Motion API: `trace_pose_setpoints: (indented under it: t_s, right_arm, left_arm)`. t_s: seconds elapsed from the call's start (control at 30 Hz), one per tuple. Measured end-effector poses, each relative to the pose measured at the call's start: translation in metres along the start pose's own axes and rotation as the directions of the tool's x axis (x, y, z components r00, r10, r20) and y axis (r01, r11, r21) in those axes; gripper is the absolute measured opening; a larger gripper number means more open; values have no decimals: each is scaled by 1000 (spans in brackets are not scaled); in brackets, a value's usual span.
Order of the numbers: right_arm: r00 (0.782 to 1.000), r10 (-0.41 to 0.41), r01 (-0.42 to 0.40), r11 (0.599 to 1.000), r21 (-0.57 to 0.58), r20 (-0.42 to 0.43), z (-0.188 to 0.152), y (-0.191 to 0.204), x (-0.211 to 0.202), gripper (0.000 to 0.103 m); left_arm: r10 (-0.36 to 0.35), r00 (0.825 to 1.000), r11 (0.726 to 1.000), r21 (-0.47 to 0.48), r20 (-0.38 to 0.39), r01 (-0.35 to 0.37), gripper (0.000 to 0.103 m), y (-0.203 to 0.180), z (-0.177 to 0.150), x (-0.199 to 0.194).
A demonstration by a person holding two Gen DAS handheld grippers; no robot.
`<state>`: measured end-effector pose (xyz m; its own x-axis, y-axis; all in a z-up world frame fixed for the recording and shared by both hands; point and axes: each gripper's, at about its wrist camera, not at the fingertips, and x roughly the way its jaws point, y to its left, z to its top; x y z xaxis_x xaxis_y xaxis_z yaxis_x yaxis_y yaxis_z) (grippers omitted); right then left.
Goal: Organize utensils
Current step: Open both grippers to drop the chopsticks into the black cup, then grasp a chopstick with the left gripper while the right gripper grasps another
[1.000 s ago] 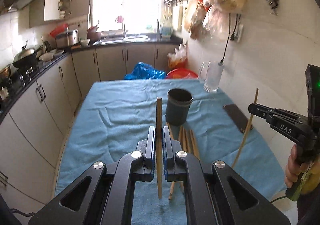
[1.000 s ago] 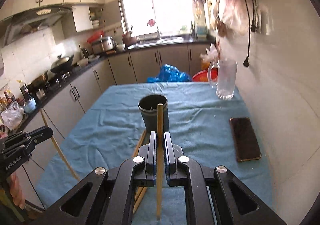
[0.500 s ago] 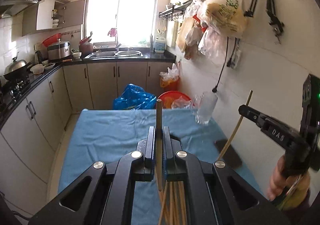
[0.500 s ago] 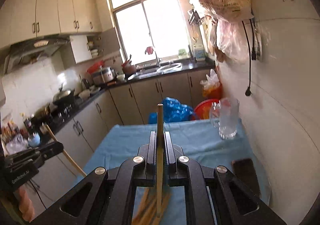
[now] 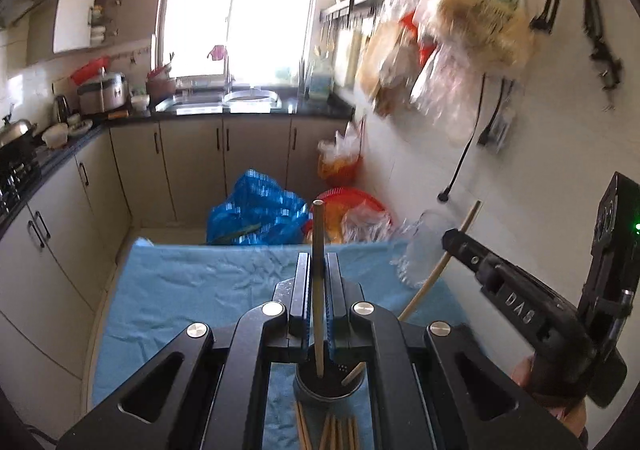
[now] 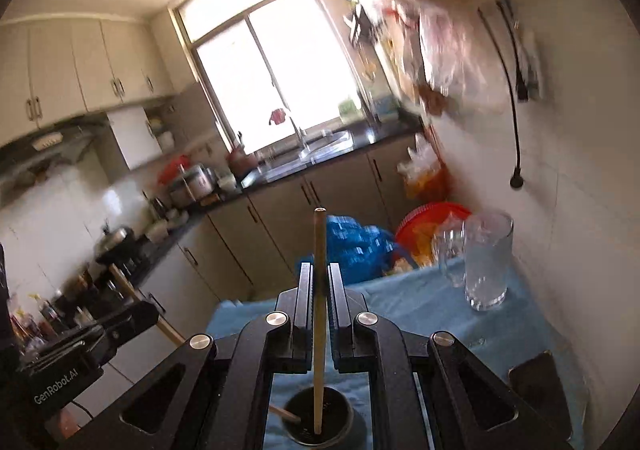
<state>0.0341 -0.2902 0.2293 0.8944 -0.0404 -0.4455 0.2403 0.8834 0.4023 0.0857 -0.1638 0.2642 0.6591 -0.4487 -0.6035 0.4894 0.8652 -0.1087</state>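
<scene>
My left gripper is shut on a wooden chopstick that stands upright, its lower end inside the mouth of the dark cup right below. The right gripper comes in from the right, and its slanted chopstick dips its tip into the same cup. In the right wrist view, my right gripper is shut on an upright chopstick over the cup. The left gripper shows at the left. Several loose chopsticks lie on the blue cloth just before the cup.
A glass mug stands near the wall at the table's far right, with a dark phone nearer. Beyond the table are a blue bag and a red basin. Plastic bags hang overhead on the right wall. Cabinets line the left.
Both grippers have moved forward over the table and risen a little, each still holding its chopstick. The cup has gone from ahead of them to directly below, with the chopstick ends in its mouth.
</scene>
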Motion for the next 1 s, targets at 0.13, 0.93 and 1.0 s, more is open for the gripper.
trace_pose_setpoints:
  t_s: [0.13,0.93,1.0]
  right_arm:
    - [993,-40,38,999,-21,-115,-24,-10,42,7]
    - [989,-72,66,996,-55,-130,-34,-24,-21,61]
    - [980,-81,67,994,-82,-180,-48,-27,-35,62]
  left_arm:
    - [16,995,1000,-3,-94,-17,6,3,-14,45]
    - [40,999,999,-32,-27,-41,54,35,-72,-46]
    - [37,997,999,-27,-61,-39,55,38,-97,-51]
